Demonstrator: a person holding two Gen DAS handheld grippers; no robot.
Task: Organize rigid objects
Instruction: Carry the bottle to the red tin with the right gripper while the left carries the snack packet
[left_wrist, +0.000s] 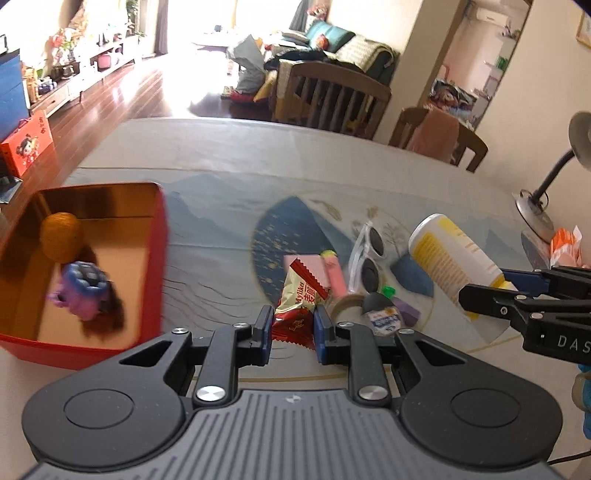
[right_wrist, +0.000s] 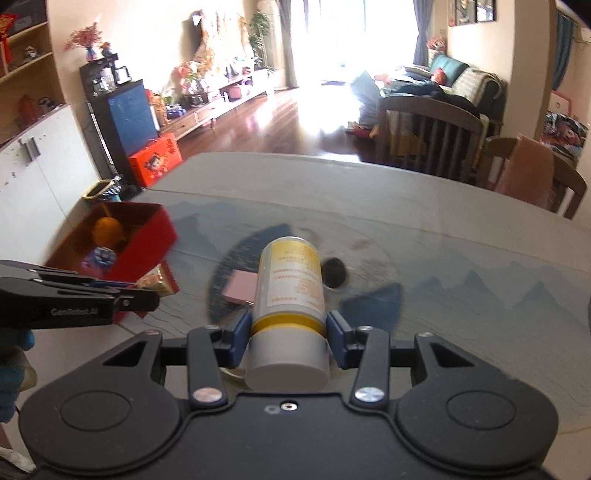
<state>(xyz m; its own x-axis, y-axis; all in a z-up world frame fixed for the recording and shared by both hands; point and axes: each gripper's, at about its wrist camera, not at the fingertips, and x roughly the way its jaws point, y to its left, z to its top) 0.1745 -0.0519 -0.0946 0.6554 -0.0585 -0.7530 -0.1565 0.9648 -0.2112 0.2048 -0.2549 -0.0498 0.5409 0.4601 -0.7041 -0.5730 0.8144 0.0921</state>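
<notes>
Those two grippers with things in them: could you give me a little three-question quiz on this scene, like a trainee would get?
1. True or false: the red tin is empty.
2. What does the left gripper hold? A) sunglasses B) red snack packet C) tape roll
3. Fill in: the right gripper is shut on the white and yellow ______.

Key:
1. False: an orange ball and a purple toy lie inside.
2. B: the red snack packet sits between its fingers; the white sunglasses lie on the table.
3. bottle, gripped near its cap.
</notes>
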